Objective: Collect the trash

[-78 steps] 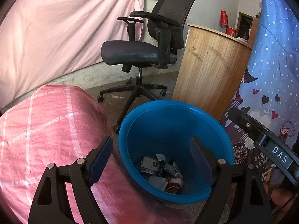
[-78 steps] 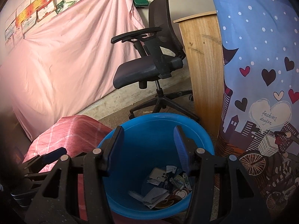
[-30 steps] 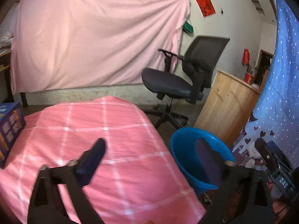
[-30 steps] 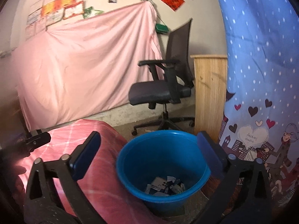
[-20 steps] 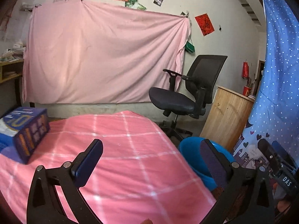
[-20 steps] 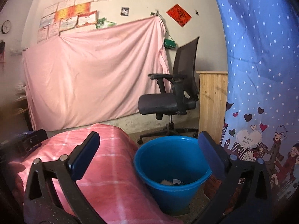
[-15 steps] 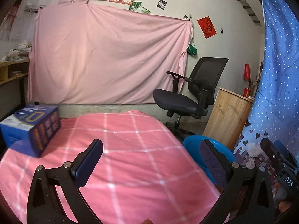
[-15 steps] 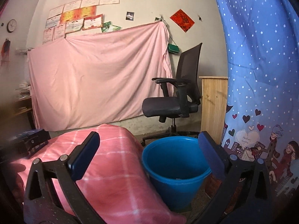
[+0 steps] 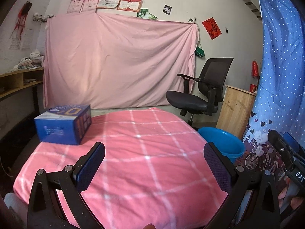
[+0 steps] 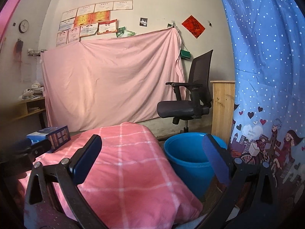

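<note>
- The left gripper (image 9: 154,164) is held above a pink checked cloth (image 9: 133,152), its two fingers spread wide apart with nothing between them.
- The right gripper (image 10: 152,158) likewise has its fingers wide apart and holds nothing; it hangs over the near right edge of the same cloth.
- A blue bucket (image 10: 188,164) stands on the floor just beside the cloth's right edge. In the right wrist view it sits between the two fingers, closer to the right one, whose pad overlaps its rim. In the left wrist view the blue bucket (image 9: 223,143) lies ahead of the right finger and slightly beyond it.
- From these angles the bucket's contents cannot be seen; only its inner wall shows.
- A blue box (image 9: 63,124) rests on the cloth ahead and to the left of the left gripper's left finger; in the right wrist view it appears far left, partly behind the other gripper's dark body.
- Beyond the bucket stands a black office chair (image 10: 188,103), and to the right of it a wooden cabinet (image 10: 222,110).
- A pink sheet (image 9: 118,61) hangs across the far wall, straight ahead of both grippers.
- A blue patterned curtain (image 10: 266,76) fills the right side of both views, near the right fingers.
- The right gripper's body shows at the right edge of the left wrist view.
</note>
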Available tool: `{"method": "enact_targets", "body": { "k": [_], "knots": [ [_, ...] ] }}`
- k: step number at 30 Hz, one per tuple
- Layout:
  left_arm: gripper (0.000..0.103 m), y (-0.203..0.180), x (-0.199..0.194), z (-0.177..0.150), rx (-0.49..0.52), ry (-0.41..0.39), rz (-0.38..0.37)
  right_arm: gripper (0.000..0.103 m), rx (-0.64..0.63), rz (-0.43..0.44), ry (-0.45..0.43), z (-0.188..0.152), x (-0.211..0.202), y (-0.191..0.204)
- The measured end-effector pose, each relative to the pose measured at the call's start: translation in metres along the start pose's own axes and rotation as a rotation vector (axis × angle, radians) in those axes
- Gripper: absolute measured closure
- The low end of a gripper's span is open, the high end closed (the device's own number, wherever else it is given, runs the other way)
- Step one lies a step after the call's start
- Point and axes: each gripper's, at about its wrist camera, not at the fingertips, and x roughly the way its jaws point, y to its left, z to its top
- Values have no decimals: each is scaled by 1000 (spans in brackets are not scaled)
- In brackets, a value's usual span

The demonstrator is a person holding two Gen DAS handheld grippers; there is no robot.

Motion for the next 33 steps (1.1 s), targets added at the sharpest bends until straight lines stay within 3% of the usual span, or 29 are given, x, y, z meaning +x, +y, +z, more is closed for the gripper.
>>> {"method": "enact_targets", "body": {
  "k": [9, 33],
  "knots": [
    [2, 7, -32, -16, 6, -19, 24, 0, -16, 13, 4, -15, -32, 20],
    [2, 9, -36, -33, 8, 0, 54, 0, -27, 6, 34, -30, -31, 25]
  ]
}}
